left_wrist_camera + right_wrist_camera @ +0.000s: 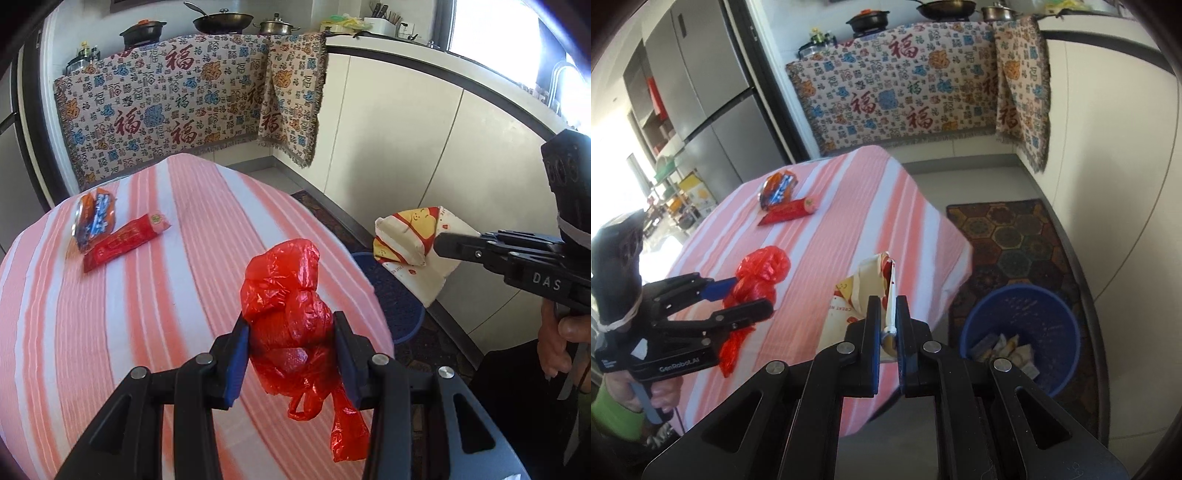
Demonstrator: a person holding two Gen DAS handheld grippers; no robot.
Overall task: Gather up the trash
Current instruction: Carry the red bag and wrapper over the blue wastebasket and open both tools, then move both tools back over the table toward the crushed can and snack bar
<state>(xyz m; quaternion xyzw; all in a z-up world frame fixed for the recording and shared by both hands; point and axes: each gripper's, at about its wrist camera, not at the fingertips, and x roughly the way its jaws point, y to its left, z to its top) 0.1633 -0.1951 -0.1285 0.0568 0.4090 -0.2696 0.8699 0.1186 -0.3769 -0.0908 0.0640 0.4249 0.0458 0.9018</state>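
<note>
My left gripper (291, 332) is shut on a crumpled red plastic bag (291, 295), held above the pink-striped tablecloth (166, 314); the same red plastic bag (757, 273) and left gripper (750, 295) show in the right wrist view. My right gripper (888, 310) is shut on a flattened cream paper bag (860, 291) with red and yellow print, held over the table's near corner. That paper bag (410, 236) appears at the right in the left wrist view. A red sausage wrapper (122, 243) and an orange-blue snack packet (94, 218) lie on the cloth.
A blue bin (1023, 332) with several scraps inside stands on a patterned rug (1015, 236) to the right of the table. A patterned cloth (905, 85) drapes the counter behind, with pans on top. A grey fridge (713, 92) stands at the left. A hand (557, 339) grips the right tool.
</note>
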